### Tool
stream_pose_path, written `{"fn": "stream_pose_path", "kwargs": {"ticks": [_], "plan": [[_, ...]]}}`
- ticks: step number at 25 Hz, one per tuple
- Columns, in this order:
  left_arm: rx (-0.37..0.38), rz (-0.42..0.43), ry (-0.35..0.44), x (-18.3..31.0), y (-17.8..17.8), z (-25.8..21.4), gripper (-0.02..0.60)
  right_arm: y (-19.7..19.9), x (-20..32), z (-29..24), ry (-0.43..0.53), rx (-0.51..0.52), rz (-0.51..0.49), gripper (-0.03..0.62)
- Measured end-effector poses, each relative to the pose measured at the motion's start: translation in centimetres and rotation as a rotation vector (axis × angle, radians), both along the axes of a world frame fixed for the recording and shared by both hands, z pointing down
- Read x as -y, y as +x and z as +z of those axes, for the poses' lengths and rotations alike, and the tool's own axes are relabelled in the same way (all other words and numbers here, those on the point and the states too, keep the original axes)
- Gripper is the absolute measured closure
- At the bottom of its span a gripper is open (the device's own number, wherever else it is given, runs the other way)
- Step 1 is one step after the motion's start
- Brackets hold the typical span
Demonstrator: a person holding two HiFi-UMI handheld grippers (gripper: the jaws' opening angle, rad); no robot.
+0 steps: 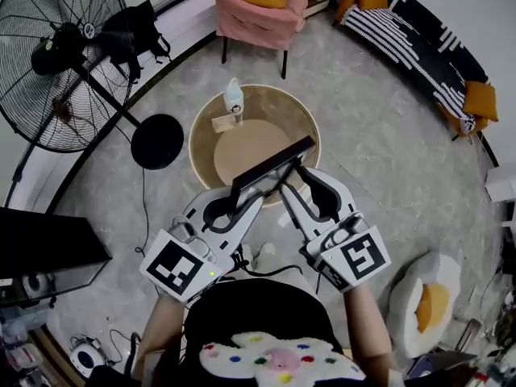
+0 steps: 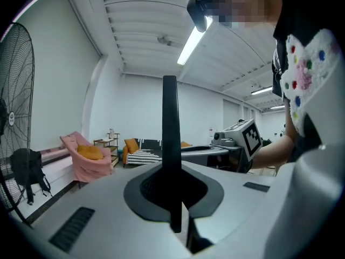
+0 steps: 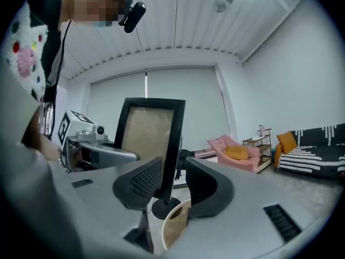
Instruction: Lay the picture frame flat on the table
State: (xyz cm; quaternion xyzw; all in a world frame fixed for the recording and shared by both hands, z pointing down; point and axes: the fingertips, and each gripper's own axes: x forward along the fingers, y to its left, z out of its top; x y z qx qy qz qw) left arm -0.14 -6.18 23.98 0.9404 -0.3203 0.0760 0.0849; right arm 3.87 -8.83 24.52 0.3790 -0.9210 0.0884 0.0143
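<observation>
I hold the black picture frame (image 1: 272, 170) in the air over the round wooden table (image 1: 201, 127), tilted with its far end higher. My left gripper (image 1: 242, 190) is shut on the frame's near left edge. In the left gripper view the frame (image 2: 170, 144) stands edge-on, clamped between the jaws of the left gripper (image 2: 175, 198). My right gripper (image 1: 294, 176) is open at the frame's right end. In the right gripper view the frame (image 3: 148, 139) shows its tan backing, and its side bar stands between the spread jaws of the right gripper (image 3: 172, 185), with a gap on the right.
A white bottle (image 1: 233, 95) and a small wooden block (image 1: 223, 122) sit at the table's far left rim. A standing fan (image 1: 64, 55) with a black round base (image 1: 157, 141) is left of the table. A pink armchair (image 1: 258, 6) and a striped sofa (image 1: 419, 39) stand behind.
</observation>
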Motion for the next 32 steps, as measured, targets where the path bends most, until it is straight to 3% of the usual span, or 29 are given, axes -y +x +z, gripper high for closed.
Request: {"fn": "stream_pose_path", "kwargs": {"ticks": [7,12,17,25,32], "plan": [[-0.008,0.039,0.005,-0.1,-0.6,0.5,0.558,-0.4,-0.3,0.0,-0.042,0.121,-0.067,0.464],[-0.011,0.031,-0.021,0.0,-0.4,0.5,0.558,-0.4,-0.3,1.1,-0.031,0.005,-0.058,0.505],[-0.006,0.022,0.005,0.3,-0.5,0.7,0.558,-0.4,0.0,0.5,-0.063,0.076,-0.023,0.510],[0.003,-0.047,0.009,1.0,-0.7,0.9,0.553,-0.2,0.4,1.1,-0.090,0.046,0.052,0.511],[0.044,-0.123,-0.025,1.6,-1.6,1.9,0.499,1.0,1.1,1.8,-0.094,0.000,0.141,0.511]]}}
